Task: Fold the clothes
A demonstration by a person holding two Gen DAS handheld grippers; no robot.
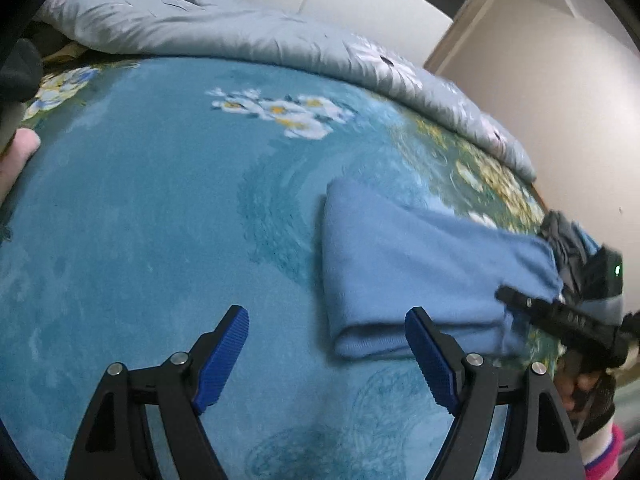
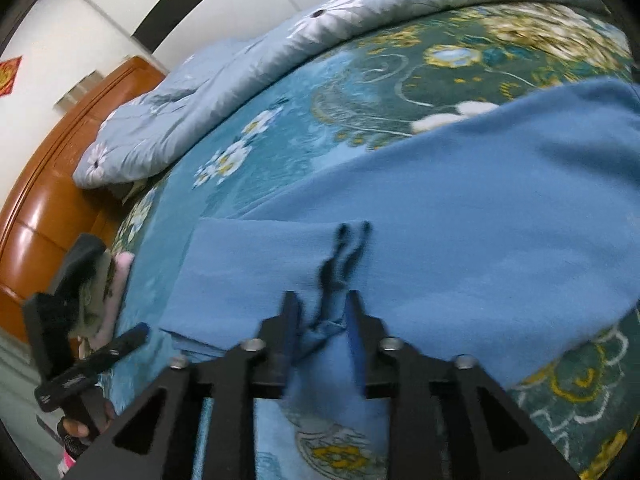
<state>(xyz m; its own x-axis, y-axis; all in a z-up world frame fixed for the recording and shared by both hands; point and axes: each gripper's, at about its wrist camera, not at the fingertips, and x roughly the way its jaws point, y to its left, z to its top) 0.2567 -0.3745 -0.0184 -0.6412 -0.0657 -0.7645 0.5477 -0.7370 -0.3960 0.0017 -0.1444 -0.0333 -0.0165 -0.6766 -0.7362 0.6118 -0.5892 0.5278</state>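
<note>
Right wrist view: blue garment (image 2: 440, 216) lies folded, dark drawstrings (image 2: 344, 252) showing.

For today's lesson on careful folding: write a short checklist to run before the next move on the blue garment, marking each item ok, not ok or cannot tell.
1. Left gripper open and empty: ok.
2. Right gripper released from the blue knit garment: cannot tell; cloth and dark drawstrings lie between its fingers.
3. Garment's folded edge even: ok.
4. Garment fully on the teal floral bedspread: ok.
5. Grey floral quilt apart from garment: ok.
</note>
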